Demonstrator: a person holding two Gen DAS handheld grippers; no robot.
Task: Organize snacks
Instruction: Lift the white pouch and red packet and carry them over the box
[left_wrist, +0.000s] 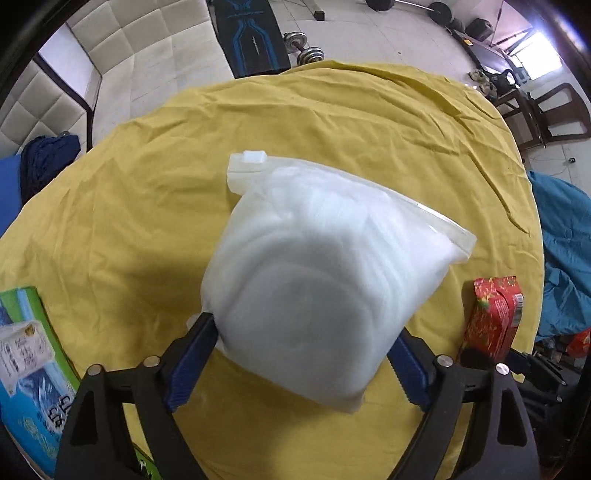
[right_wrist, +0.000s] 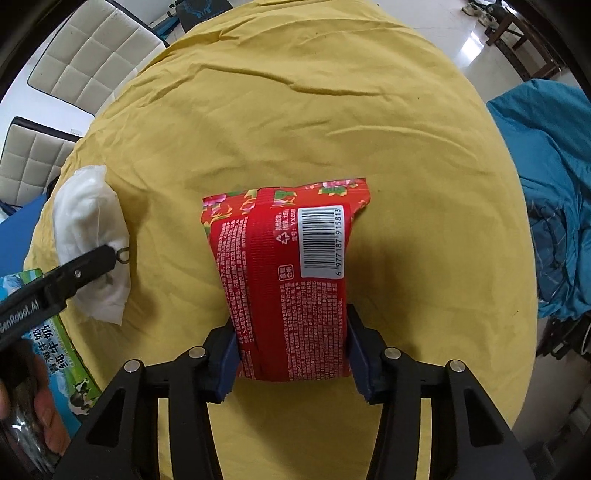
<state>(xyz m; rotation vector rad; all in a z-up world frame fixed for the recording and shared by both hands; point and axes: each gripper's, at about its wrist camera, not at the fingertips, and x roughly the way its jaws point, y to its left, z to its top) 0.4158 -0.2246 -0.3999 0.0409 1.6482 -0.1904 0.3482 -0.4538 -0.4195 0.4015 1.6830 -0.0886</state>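
A white frosted zip bag (left_wrist: 314, 266) lies on the yellow tablecloth (left_wrist: 147, 192), blurred in the left wrist view. My left gripper (left_wrist: 304, 328) points down over it, jaws wide. The bag's lower end sits between the blue pads and brushes them, apparently without being squeezed. In the right wrist view the same bag (right_wrist: 88, 221) rests on the cloth at the left, under one black left finger (right_wrist: 99, 254). My right gripper (right_wrist: 290, 321) is shut on a red snack packet (right_wrist: 288, 280), barcode side up, its lower end pinched between the pads. That packet (left_wrist: 495, 317) also shows at the right of the left wrist view.
A green and blue milk carton box (left_wrist: 26, 369) lies at the table's left edge (right_wrist: 62, 332). A hand (right_wrist: 22, 406) holds the left gripper's handle. Blue cloth (right_wrist: 554, 184) lies beyond the right edge. Padded chairs (right_wrist: 85, 55) stand around, and dumbbells (left_wrist: 303, 46) lie on the floor.
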